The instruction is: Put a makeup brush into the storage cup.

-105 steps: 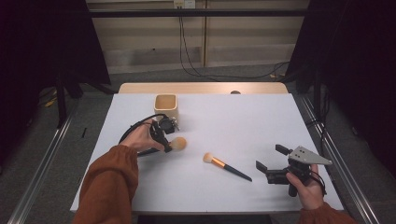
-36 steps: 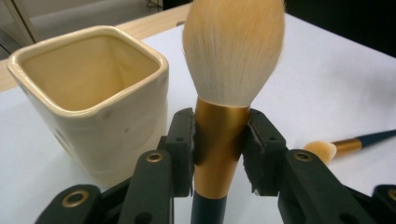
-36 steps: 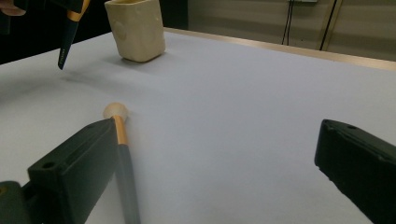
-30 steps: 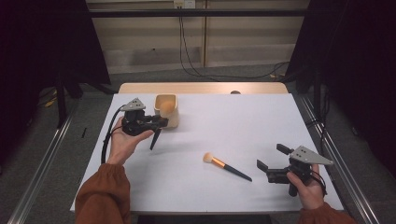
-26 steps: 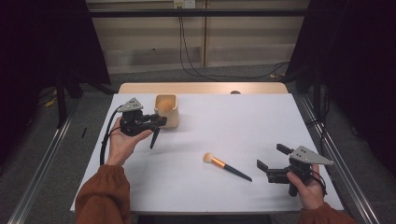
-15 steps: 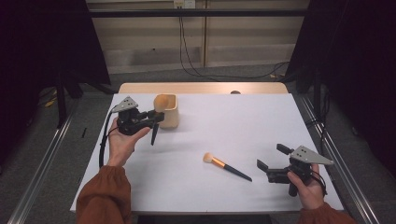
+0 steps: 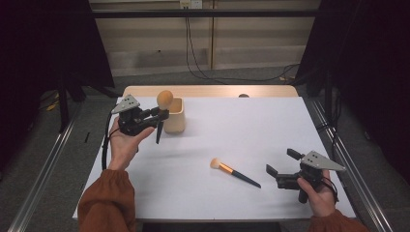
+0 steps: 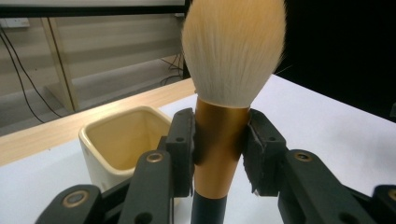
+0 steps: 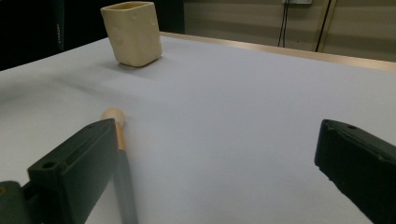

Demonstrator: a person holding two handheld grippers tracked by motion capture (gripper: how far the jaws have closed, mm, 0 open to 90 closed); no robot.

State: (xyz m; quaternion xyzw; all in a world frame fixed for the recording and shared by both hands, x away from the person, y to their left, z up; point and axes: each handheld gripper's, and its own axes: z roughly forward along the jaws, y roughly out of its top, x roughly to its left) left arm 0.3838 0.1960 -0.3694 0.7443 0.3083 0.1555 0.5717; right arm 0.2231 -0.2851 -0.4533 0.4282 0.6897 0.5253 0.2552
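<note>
The left gripper point(image 8: 217, 154) has its fingers clamped on the large brush point(image 8: 224, 93), upright beside the cup point(image 7: 175, 115), not yet inside; the small brush point(image 7: 234, 171) lies on the bench point(image 7: 270, 125); the right gripper point(image 7: 279, 175) gapes empty near it.

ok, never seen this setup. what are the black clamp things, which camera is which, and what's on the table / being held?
No robot arm here: a person holds a hand-operated two-jaw gripper in each hand. The high view looks down on the white table from above the person's side. The other two views come from cameras riding on each gripper, looking along its black jaws.

The left gripper is shut on the gold ferrule of a big makeup brush, held upright, bristles up, beside a cream square cup. The cup looks empty in the left gripper view.

The right gripper rests low with its jaws open, holding nothing. A smaller brush lies flat on the table just left of it.
</note>
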